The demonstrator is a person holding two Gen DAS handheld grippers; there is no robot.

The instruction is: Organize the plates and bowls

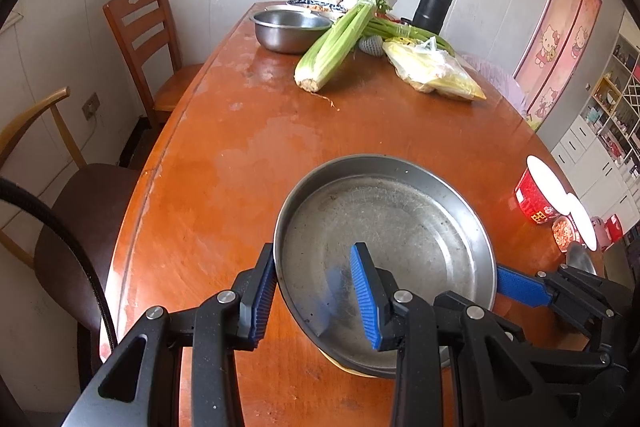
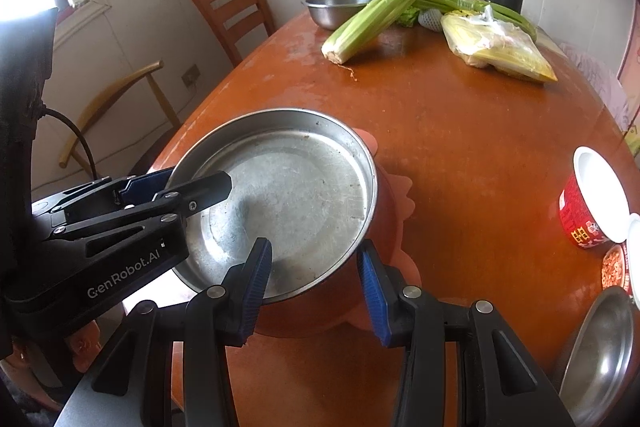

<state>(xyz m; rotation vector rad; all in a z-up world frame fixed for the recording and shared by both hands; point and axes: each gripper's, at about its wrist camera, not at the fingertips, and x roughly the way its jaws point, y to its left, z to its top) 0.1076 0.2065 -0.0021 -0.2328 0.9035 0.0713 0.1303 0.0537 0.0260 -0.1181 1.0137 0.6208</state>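
A: Where's the steel plate (image 1: 384, 239)?
B: On an orange bowl (image 2: 384, 227); left gripper (image 1: 316, 291) and right gripper (image 2: 314, 281) each pinch its rim.
A: Nearby?
B: Beyond it celery (image 1: 340, 39); right, a red cup (image 2: 588, 203).

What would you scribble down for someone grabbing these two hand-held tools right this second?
Left tool: clamped on the near-left rim of the steel pan, one finger inside, one outside.
Right tool: straddles the pan's opposite near rim; whether it is squeezing is unclear.
Pan: sitting in or just above an orange dish on the table.
Done: pan brought to the orange dish.
Left: probably let go, then gather the steel bowl at the far end and the steel dish at the near right edge.
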